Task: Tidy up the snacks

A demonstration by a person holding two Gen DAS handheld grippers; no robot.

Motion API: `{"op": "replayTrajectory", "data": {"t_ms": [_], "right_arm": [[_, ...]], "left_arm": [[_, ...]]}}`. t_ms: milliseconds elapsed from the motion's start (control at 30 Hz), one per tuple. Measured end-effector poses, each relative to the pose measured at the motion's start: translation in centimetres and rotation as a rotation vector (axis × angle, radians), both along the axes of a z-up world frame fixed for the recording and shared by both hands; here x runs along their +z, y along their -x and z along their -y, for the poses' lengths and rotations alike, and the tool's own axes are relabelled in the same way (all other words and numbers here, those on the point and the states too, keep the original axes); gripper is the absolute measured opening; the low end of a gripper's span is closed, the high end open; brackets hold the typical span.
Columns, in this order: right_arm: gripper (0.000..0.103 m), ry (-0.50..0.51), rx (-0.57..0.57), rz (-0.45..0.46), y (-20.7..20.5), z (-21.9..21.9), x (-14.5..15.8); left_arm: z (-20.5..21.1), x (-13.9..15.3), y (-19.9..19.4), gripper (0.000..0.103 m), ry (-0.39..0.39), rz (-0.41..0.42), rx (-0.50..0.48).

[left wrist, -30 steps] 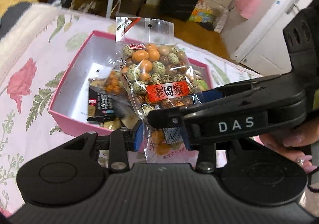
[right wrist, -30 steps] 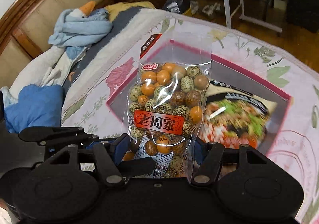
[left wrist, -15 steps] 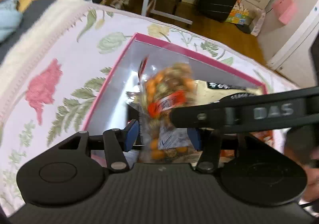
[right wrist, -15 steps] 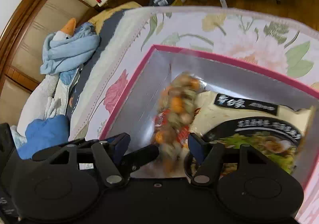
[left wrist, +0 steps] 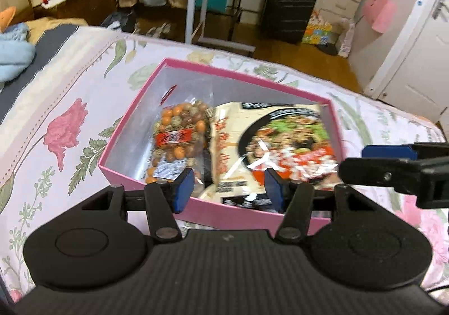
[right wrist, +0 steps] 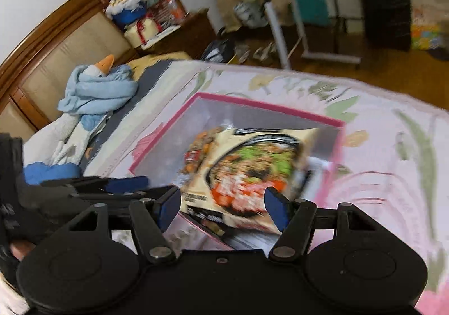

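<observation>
Both grippers, left (left wrist: 227,188) and right (right wrist: 223,207), hang spread and empty above the pink cardboard box (left wrist: 254,215) on the bed; the clear bag of coated nuts (left wrist: 178,139) lies inside, so lift straight clear.

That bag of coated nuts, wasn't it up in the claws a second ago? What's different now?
The bag of nuts was let go: it dropped from the claws into the pink box and now lies beside the big noodle packet. Both the left claw and the right claw now stand open and empty, pulled back from the box. The box and noodle packet stayed put on the floral bedspread.
</observation>
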State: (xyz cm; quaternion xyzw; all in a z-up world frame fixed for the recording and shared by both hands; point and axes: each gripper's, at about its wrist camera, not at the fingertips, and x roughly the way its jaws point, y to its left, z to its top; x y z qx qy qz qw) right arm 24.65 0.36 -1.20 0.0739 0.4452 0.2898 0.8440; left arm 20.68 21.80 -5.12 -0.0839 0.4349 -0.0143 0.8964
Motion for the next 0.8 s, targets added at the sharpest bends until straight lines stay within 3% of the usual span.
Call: {"op": "replayTrajectory", "data": {"t_ms": [400, 633, 800], "right_arm": [[0.071, 0.067, -0.183, 0.145, 8.7, 8.0, 3.7], [0.071, 0.133, -0.275, 0.199, 13.1, 10.2, 4.0], [0.072, 0.202, -0.333, 0.238, 15.8, 10.6, 3.7]], "left_arm": [[6.2, 6.2, 6.7, 0.056, -0.047, 0.129, -0.159], [9.7, 7.2, 10.4, 0.06, -0.083, 0.188, -0.231], [11.1, 6.9, 12.3, 0.063, -0.058, 0.192, -0.238]]}}
